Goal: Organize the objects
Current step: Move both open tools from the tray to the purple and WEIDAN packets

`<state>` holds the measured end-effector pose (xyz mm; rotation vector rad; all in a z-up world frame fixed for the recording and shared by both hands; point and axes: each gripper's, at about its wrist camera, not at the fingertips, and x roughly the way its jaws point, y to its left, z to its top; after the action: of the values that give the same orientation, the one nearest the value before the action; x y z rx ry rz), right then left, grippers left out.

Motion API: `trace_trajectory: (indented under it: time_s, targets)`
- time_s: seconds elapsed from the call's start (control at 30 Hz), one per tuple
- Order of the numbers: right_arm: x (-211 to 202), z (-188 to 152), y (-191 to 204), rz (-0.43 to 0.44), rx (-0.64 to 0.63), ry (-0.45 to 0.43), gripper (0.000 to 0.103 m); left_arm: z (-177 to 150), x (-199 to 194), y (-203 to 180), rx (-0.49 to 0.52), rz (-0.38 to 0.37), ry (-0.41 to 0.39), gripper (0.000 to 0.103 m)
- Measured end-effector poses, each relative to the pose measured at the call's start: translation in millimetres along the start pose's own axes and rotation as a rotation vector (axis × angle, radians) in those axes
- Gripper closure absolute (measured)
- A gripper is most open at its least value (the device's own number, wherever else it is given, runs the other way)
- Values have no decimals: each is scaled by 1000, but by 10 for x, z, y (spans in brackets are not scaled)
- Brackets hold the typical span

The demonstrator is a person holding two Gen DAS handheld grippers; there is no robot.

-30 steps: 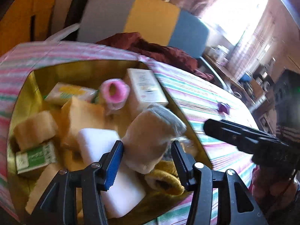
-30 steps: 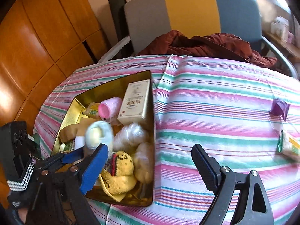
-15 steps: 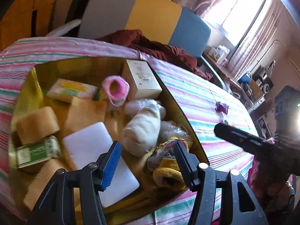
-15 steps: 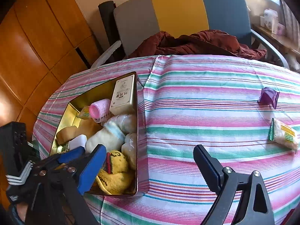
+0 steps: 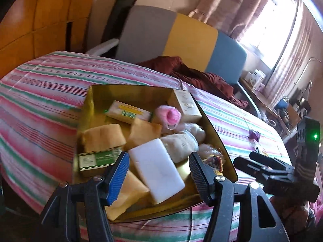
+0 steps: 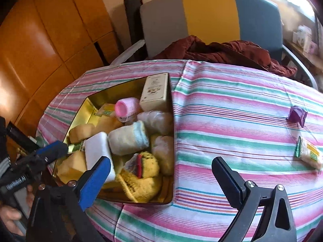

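Note:
A gold tin on the striped tablecloth holds a rolled white sock, a white sponge block, a pink roll, a cream box and a yellow knitted piece. My left gripper hovers open above the tin's near end with nothing gripped. My right gripper hangs over the tin's right wall, and its jaws are opening with nothing between them. A purple item and a wrapped packet lie on the cloth at the right.
A grey, yellow and blue chair with a maroon cloth stands behind the table. Wooden panels fill the left. A hand holds the left gripper's body at the lower left. Striped cloth lies bare between tin and packet.
The left gripper opened and let the white sock drop into the tin, then drew back and up. The right gripper's jaws spread wider.

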<state>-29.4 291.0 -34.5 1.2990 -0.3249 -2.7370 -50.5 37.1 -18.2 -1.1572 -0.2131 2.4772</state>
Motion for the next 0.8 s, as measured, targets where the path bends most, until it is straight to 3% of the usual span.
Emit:
trace_trajectory:
  time_s: [0.4, 0.8]
  targets:
    - [-25, -57, 297, 8, -78, -14, 0, -2, -213, -27, 33, 133, -73, 41]
    - [1, -119, 435, 5, -116, -4, 0, -62, -231, -48, 52, 193, -72, 41]
